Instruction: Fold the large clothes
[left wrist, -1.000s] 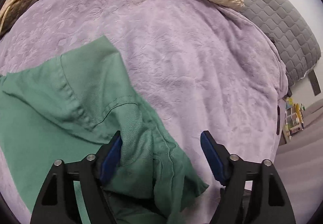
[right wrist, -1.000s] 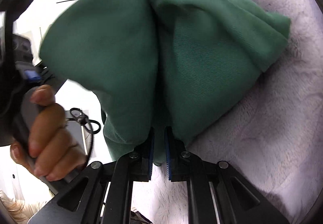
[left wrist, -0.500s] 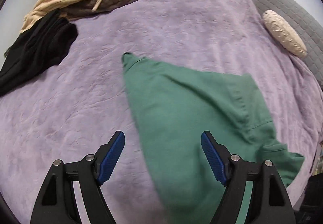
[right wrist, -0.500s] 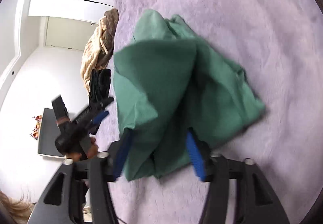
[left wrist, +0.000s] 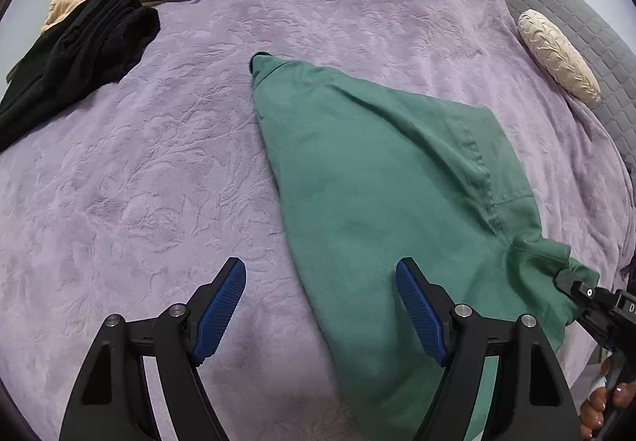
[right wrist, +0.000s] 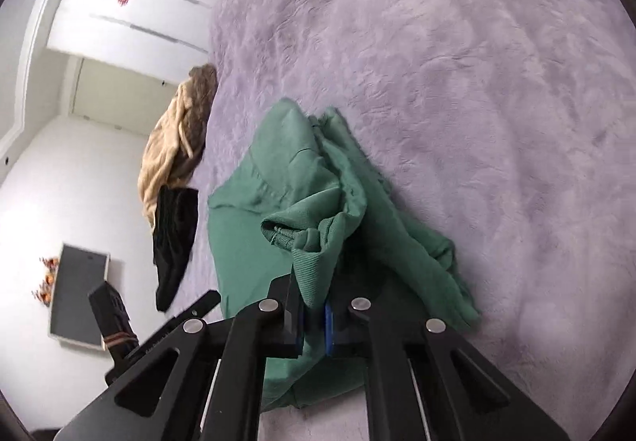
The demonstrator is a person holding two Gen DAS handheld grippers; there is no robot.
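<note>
One corner pinched, the rest lying loose on the bed.

The right claw (right wrist: 314,316) is clenched on a bunched hem of the green garment (left wrist: 381,178), while the left claw (left wrist: 320,306) hangs released above the cloth, its blue pads straddling the garment's near edge without touching it. The garment sprawls ahead of the left claw in a rough triangle, its far tip pointing away, a stitched seam running down the side nearest the right claw. It looks like a soft, matte woven twill that creases easily. The purple bedspread (left wrist: 139,171) under it is plush and embossed, so I'd expect drag: pulling from one pinched wad alone could skew the cloth, bunch it further, or slip the thick fold out of the grip.
</note>
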